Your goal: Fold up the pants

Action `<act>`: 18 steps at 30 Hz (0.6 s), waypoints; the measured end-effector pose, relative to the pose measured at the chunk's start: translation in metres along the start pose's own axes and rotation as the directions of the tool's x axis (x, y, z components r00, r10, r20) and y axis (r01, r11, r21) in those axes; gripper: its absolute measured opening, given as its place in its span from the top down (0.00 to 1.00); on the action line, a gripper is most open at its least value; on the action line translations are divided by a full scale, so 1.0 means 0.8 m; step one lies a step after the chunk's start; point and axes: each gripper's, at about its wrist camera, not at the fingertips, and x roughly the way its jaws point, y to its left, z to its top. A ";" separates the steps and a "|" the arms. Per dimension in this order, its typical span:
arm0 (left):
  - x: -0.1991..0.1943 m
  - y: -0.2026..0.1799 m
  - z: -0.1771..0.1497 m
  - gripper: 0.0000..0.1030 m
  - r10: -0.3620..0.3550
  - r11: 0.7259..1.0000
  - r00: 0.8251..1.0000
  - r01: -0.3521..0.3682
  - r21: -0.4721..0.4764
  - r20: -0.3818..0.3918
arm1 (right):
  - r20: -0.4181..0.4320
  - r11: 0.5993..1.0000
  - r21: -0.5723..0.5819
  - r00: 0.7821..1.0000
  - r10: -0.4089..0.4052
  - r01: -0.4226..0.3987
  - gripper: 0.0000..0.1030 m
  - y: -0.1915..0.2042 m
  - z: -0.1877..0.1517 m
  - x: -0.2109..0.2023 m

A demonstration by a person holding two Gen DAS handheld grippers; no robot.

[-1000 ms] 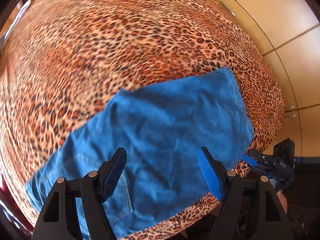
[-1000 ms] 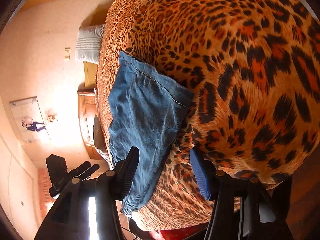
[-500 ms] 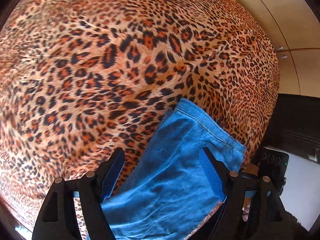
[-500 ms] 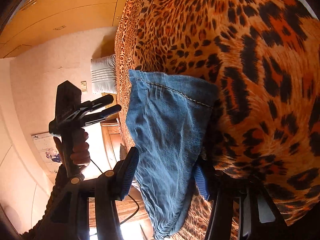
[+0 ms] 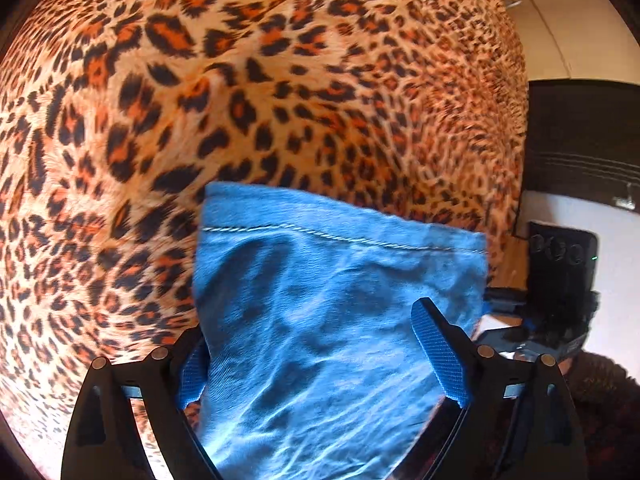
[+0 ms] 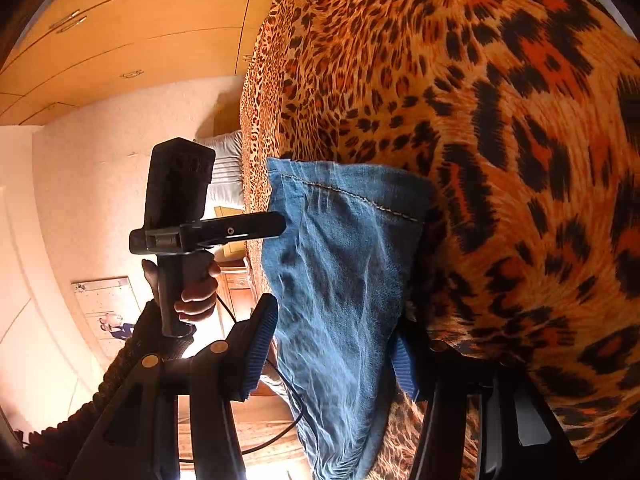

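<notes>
Across a bed covered by a leopard-print bedspread [image 5: 280, 80] lie the blue denim pants [image 5: 320, 320], their stitched hem end pointing away from both cameras and resting flat on the print. From the left wrist view, the left claw [image 5: 320, 360] stands wide with the hem end of the pants between its blue-padded fingers; its jaws are opening, and the right pad is clear of the cloth while the left one sits at the fabric's edge. From the right wrist view, the right claw [image 6: 332, 356] straddles the same leg of denim, its jaws closing with the cloth between them, though the pads do not visibly pinch it. A hand [image 6: 192, 292] in a dark knitted sleeve grips the left tool's handle beside the pants. Wooden wardrobe doors [image 6: 120, 40] and a striped pillow [image 6: 226, 168] show beyond.
</notes>
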 end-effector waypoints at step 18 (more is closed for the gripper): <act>-0.061 -0.031 -0.086 0.91 0.060 0.998 0.959 -0.050 -0.044 0.278 | -0.020 0.966 -0.226 0.991 -0.131 0.123 0.92 0.057 -0.007 0.006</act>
